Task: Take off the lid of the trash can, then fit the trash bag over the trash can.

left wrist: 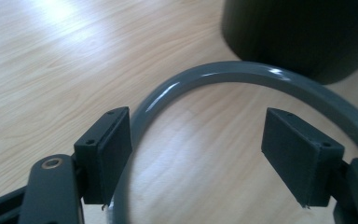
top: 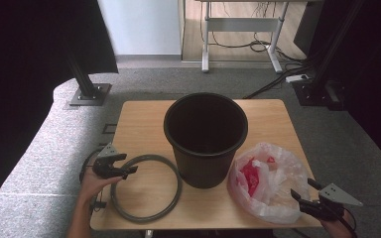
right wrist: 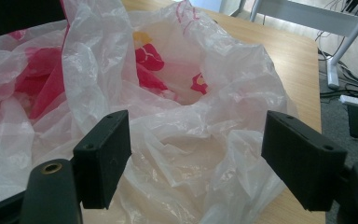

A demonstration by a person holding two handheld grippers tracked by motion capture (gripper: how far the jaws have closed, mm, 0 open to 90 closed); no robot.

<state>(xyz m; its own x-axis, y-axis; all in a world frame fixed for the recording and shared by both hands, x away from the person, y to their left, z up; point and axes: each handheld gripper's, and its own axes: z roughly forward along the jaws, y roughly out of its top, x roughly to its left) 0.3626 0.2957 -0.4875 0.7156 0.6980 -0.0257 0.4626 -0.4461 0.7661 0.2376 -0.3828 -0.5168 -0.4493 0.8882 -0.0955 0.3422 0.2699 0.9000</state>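
A grey hoop point(top: 149, 157) lies flat on the wooden table point(top: 139, 124), left of a black bucket point(top: 201, 168) that stands upright at the middle. My left gripper point(top: 127, 163) hovers over the hoop's left side, open. In the left gripper view the hoop point(left wrist: 242, 70) curves between and beneath the jaws of the left gripper point(left wrist: 196, 154), close by the left pad, with neither pad pressing on it; the bucket point(left wrist: 303, 32) rises behind. A crumpled clear plastic bag point(top: 273, 178) with red print lies right of the bucket. My right gripper point(top: 303, 189) is open at its near right edge, facing the bag point(right wrist: 191, 116).
The table is small, with grey carpet around it. Behind it stand a white desk frame point(top: 240, 29) and floor cables point(top: 273, 84). A black stand base point(top: 89, 94) sits at the back left. Bare tabletop point(right wrist: 289, 51) lies beyond the bag.
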